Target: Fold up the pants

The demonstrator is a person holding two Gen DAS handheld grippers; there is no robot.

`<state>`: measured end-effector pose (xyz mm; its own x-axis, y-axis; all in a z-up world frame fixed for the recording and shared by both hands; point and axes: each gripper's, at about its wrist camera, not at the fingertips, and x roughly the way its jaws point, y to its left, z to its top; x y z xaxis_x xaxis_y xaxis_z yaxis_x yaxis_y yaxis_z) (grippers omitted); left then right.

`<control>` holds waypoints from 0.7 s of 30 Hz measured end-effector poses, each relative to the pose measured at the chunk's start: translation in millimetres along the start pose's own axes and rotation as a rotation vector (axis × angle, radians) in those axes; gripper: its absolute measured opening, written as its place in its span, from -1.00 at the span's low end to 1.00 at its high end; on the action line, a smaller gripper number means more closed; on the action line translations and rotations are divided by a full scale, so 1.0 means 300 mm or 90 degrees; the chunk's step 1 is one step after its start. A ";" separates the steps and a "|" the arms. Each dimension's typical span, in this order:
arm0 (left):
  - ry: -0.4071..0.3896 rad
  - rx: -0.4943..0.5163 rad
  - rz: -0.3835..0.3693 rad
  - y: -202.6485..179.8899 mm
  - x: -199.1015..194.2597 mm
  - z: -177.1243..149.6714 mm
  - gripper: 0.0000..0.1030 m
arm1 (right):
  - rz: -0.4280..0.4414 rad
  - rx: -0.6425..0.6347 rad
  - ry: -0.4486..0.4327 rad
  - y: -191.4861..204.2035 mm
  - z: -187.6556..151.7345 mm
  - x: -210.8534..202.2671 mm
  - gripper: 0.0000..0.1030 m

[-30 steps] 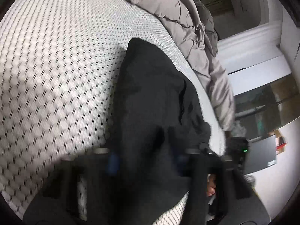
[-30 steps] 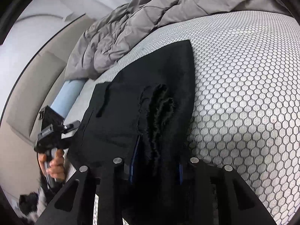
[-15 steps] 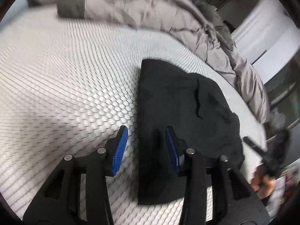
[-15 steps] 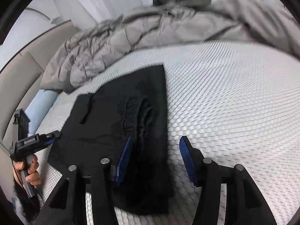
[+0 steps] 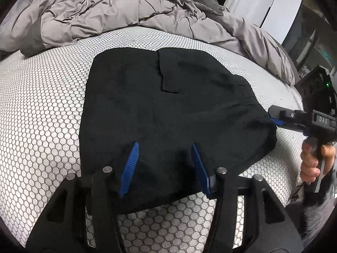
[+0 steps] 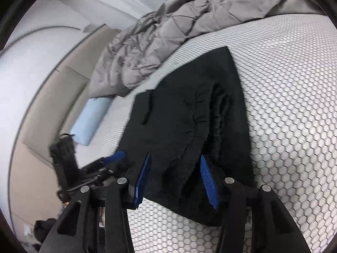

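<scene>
On the left, the left gripper (image 5: 163, 164) hangs over the near edge of the black pants (image 5: 168, 109); its jaws are opening, and the blue pads stand clear of the cloth, grasping nothing. The pants lie on the honeycomb-patterned mattress (image 5: 42, 116) as a compact, roughly square stack, with a grey duvet (image 5: 126, 10) bunched behind. The layers look doubled over, so the fold appears largely made. To the right, the right gripper (image 6: 175, 175) sits above the opposite end, where a gathered waistband (image 6: 212, 113) shows rumpled between layers; its jaws are closing slightly, yet the pads press on no fabric. What seems left is smoothing that rumple and squaring the uneven edges.
</scene>
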<state>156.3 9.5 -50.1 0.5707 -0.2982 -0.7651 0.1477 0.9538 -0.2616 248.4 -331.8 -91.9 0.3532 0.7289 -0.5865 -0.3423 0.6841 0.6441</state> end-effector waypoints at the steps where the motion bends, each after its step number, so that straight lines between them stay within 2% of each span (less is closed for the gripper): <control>1: 0.002 0.001 -0.002 -0.002 -0.005 0.001 -0.04 | 0.011 0.007 0.007 -0.008 0.005 0.009 -0.05; 4: -0.001 -0.003 -0.025 -0.015 -0.015 0.003 -0.04 | 0.005 0.009 0.033 -0.017 0.013 0.066 -0.08; 5: 0.000 -0.004 -0.039 -0.027 -0.016 0.004 -0.04 | 0.010 -0.005 0.034 -0.016 0.013 0.080 -0.20; 6: 0.003 -0.001 -0.047 -0.044 -0.008 0.006 -0.04 | 0.003 -0.011 0.028 -0.017 0.017 0.090 -0.54; 7: 0.005 0.006 -0.052 -0.064 -0.005 0.011 -0.04 | -0.005 -0.002 0.031 -0.027 0.021 0.104 -0.75; 10: -0.008 0.024 -0.054 -0.119 -0.007 0.026 -0.04 | 0.001 0.020 0.030 -0.040 0.023 0.104 -0.80; 13: -0.014 0.043 -0.083 -0.187 -0.004 0.041 -0.04 | 0.010 -0.032 0.034 0.024 -0.005 0.050 -0.80; 15: -0.012 0.059 -0.095 -0.251 0.012 0.047 0.02 | -0.033 -0.059 0.057 0.050 -0.042 0.048 -0.77; 16: -0.009 0.070 -0.096 -0.277 0.024 0.046 0.03 | -0.087 -0.082 0.073 0.052 -0.062 0.060 -0.73; 17: -0.004 0.080 -0.092 -0.305 0.037 0.039 0.03 | -0.103 -0.090 0.086 0.050 -0.072 0.067 -0.73; 20: 0.029 0.114 -0.072 -0.383 0.109 0.018 0.03 | -0.063 -0.065 0.041 0.029 -0.048 0.021 -0.67; 21: 0.040 0.129 -0.051 -0.409 0.137 0.009 0.03 | -0.052 -0.053 0.015 0.019 -0.032 0.005 -0.65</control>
<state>163.9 -119.6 -47.9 0.5007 -0.3684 -0.7833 0.3533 0.9131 -0.2036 238.7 -326.6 -94.0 0.3632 0.6702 -0.6473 -0.3844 0.7406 0.5512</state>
